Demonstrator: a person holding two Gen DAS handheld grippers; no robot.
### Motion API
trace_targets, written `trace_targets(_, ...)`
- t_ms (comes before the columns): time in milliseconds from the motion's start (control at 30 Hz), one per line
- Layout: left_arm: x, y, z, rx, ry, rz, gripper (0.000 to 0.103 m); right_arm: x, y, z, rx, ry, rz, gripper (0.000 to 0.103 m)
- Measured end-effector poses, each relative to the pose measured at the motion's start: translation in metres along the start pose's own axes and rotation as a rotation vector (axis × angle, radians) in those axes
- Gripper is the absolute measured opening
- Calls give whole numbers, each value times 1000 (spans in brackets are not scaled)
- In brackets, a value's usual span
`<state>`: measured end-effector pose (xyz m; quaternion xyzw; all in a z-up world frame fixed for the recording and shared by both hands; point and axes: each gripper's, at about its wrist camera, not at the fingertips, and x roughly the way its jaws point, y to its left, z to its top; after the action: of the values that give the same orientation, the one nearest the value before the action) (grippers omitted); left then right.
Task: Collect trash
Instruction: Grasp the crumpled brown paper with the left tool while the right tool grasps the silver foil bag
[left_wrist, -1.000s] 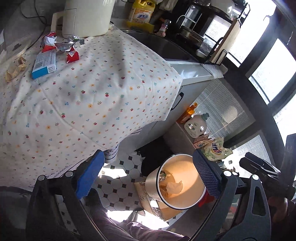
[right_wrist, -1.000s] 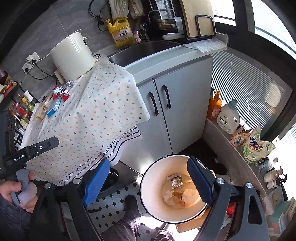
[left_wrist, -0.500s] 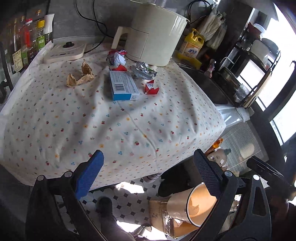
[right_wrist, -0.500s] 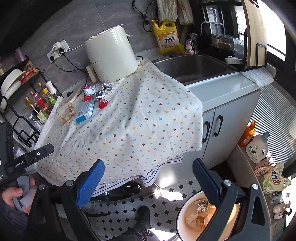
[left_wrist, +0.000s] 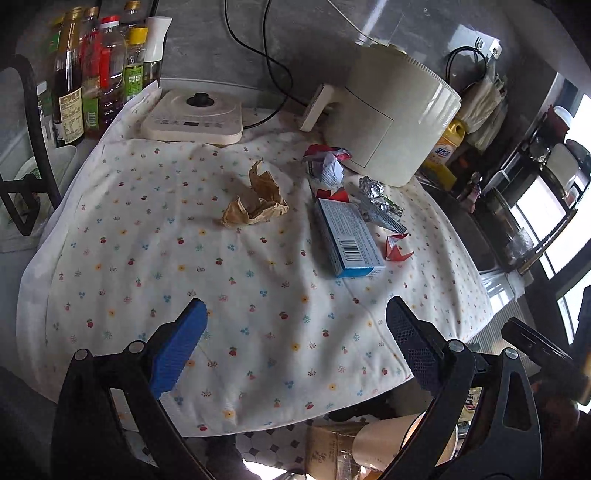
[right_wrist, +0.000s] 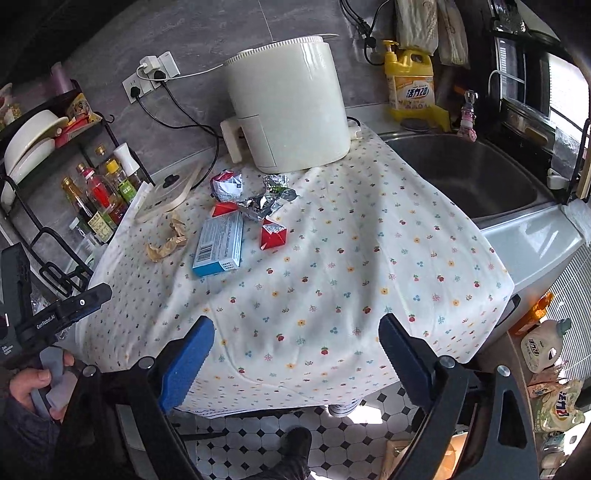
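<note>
Trash lies on the flowered tablecloth (left_wrist: 221, 288): a crumpled brown paper (left_wrist: 255, 203) (right_wrist: 166, 243), a blue box (left_wrist: 349, 240) (right_wrist: 219, 245), a red wrapper (left_wrist: 397, 247) (right_wrist: 273, 234), a foil wrapper (left_wrist: 376, 201) (right_wrist: 262, 201) and a white-and-red wrapper (left_wrist: 328, 162) (right_wrist: 227, 182). My left gripper (left_wrist: 295, 310) hangs open over the table's near part, well short of the trash, with nothing between its fingers. My right gripper (right_wrist: 295, 325) is wide over the near edge, its jaws closing a little on nothing. The bin (left_wrist: 388, 443) shows below the table edge.
A cream air fryer (right_wrist: 288, 103) stands behind the trash, and an induction plate (left_wrist: 192, 118) at the back left. Bottles on a rack (left_wrist: 92, 74) line the left side. The sink (right_wrist: 461, 173) lies to the right. A person's hand (right_wrist: 33, 384) holds the left gripper.
Both grippers have swung up and away from the bin on the floor to face the tabletop. The trash on the cloth now sits ahead of both; nothing is held.
</note>
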<state>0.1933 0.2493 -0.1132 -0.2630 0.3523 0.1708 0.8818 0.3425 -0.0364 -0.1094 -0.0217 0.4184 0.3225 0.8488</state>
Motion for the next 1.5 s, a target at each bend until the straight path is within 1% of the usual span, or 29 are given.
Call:
trace_targets(167, 22, 21, 26, -3, -2, -5, 96, 27, 18, 22, -2, 7, -11, 87)
trace_targets(200, 27, 24, 32, -3, -1, -7, 94, 32, 21, 26, -1, 6, -14, 87)
trace_targets(267, 38, 30, 42, -1, 11, -17, 88, 42, 26, 34, 4, 5, -22, 86)
trace_targets(333, 51, 36, 52, 4, 30, -24, 79, 51, 31, 40, 14, 5, -33, 85)
trace_targets(467, 77, 46, 68, 37, 57, -30, 75, 66, 38, 51, 39, 4, -60, 85)
trace_targets(500, 84, 48, 71, 47, 71, -33, 72, 69, 39, 53, 46, 2, -68, 85)
trace_targets(533, 91, 51, 74, 52, 87, -39, 68, 72, 41, 55, 55, 1, -75, 85)
trace_targets(633, 108, 56, 77, 75, 126, -57, 63, 81, 47, 61, 76, 2, -96, 85)
trace_targets(767, 120, 54, 79, 119, 143, -89, 62, 91, 59, 66, 79, 4, -119, 85)
trace_targets(900, 128, 42, 77, 173, 143, -86, 61, 97, 69, 69, 58, 17, -138, 84)
trace_targets(933, 130, 39, 77, 188, 148, -82, 54, 98, 71, 70, 47, 21, -140, 84)
trace_targets(967, 132, 37, 75, 202, 154, -71, 50, 100, 72, 71, 36, 24, -141, 84)
trace_targets(1000, 132, 35, 75, 218, 146, -48, 40, 102, 73, 72, 26, 29, -140, 83)
trace_targets(1033, 133, 34, 74, 227, 153, -40, 26, 104, 73, 74, 15, 35, -137, 79)
trace_targets(1067, 132, 34, 75, 227, 161, -44, 25, 108, 74, 76, 1, 43, -132, 77)
trace_targets(1100, 128, 34, 75, 228, 157, -49, 21, 112, 76, 78, -15, 48, -130, 73)
trace_targets(1167, 115, 35, 77, 233, 131, -47, 20, 120, 78, 83, -50, 52, -129, 67)
trace_targets(1233, 103, 40, 80, 211, 106, -37, 20, 130, 80, 89, -83, 64, -126, 61)
trace_targets(1333, 85, 52, 84, 165, 61, -4, 20, 146, 86, 98, -146, 80, -114, 57)
trace_targets(1433, 64, 66, 84, 88, 20, 26, 20, 165, 94, 104, -238, 100, -110, 56)
trace_targets(1467, 57, 69, 83, 62, 8, 34, 20, 172, 96, 105, -269, 115, -115, 53)
trace_targets(1500, 50, 71, 81, 47, -3, 43, 20, 179, 98, 104, -299, 135, -121, 44)
